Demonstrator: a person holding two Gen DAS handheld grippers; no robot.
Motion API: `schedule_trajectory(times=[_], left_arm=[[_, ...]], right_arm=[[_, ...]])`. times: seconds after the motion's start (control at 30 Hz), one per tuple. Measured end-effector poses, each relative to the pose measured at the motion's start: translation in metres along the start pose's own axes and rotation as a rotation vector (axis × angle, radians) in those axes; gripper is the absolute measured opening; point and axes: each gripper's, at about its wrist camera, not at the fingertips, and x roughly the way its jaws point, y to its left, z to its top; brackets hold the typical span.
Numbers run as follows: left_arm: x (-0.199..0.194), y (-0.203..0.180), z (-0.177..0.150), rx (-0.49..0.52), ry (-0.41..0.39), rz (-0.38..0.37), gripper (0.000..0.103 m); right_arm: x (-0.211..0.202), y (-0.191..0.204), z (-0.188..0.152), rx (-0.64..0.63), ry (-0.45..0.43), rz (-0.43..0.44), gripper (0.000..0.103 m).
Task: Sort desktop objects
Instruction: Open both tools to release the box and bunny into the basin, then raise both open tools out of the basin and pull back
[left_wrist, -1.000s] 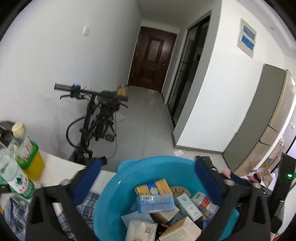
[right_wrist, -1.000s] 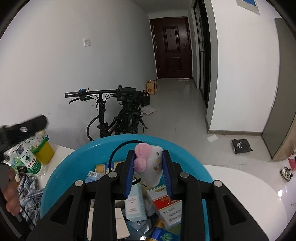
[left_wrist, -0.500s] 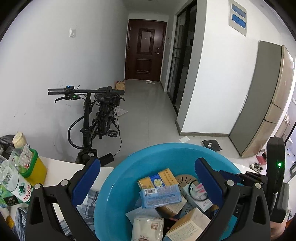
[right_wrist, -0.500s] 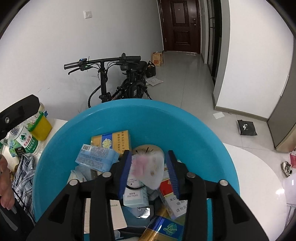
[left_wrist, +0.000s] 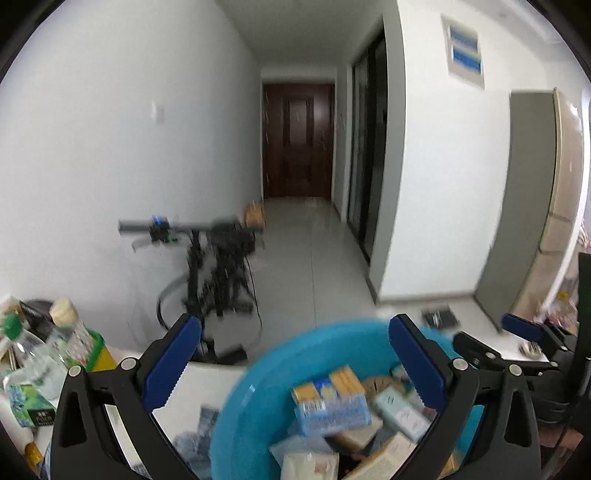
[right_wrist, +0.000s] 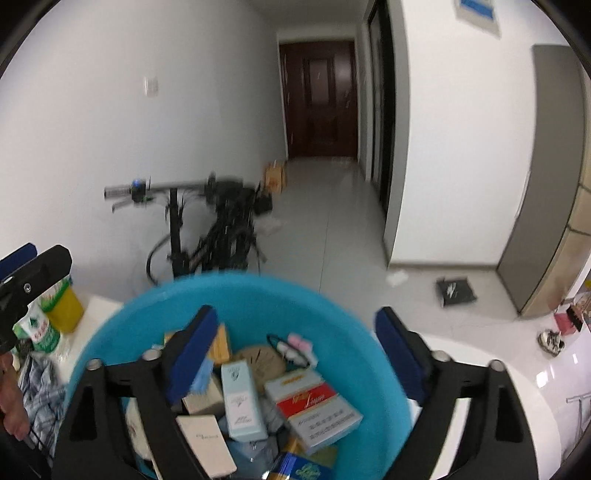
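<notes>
A blue plastic basin (right_wrist: 258, 295) sits on the white table, filled with several small boxes. A pink and white toy (right_wrist: 297, 347) lies in it beside a round tan disc (right_wrist: 258, 360). My right gripper (right_wrist: 295, 350) is open and empty, raised over the basin. My left gripper (left_wrist: 295, 358) is open and empty, above the basin's (left_wrist: 236, 413) left rim. A blue barcode box (left_wrist: 332, 410) lies on top of the pile. The right gripper also shows in the left wrist view (left_wrist: 517, 328).
Water bottles (left_wrist: 22, 354) and a yellow-green tub (left_wrist: 98, 354) stand at the left of the table. A checked cloth (right_wrist: 37, 391) lies left of the basin. A bicycle (right_wrist: 207, 236) leans by the wall beyond the table edge.
The right gripper lowered the pink and white toy into the basin, opened, let it go and lifted back. The left gripper stayed open and shifted left.
</notes>
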Motion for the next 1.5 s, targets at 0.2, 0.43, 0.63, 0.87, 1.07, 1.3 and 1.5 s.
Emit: schedule_trajectory(times=[0.2,0.43,0.63,0.87,1.07,1.3,1.5], left_arm=[[-0.047,0.003,0.009,0.003,-0.212,0.039,0.103],[-0.064,0.012,0.017,-0.048,-0.209,-0.062,0.103],[-0.074,0.008,0.017,-0.023,-0.226,-0.053,0.103],[-0.077,-0.003,0.014,0.022,-0.22,-0.038,0.103],[-0.09,0.0,0.015,-0.014,-0.236,-0.066,0.103],[-0.131,0.001,0.006,-0.014,-0.255,-0.13,0.103],[-0.166,-0.003,-0.017,0.073,-0.24,-0.095,0.103]], right_arm=[[-0.047,-0.001,0.014,0.013,-0.175,-0.025,0.103],[-0.09,-0.007,0.023,0.061,-0.3,0.008,0.103],[-0.097,0.001,0.025,0.04,-0.319,-0.006,0.103],[-0.101,0.001,0.022,0.025,-0.304,-0.017,0.103],[-0.114,-0.003,0.019,0.038,-0.329,-0.021,0.103],[-0.152,-0.001,-0.003,0.026,-0.373,-0.009,0.103],[-0.17,0.004,-0.021,-0.001,-0.356,0.013,0.103]])
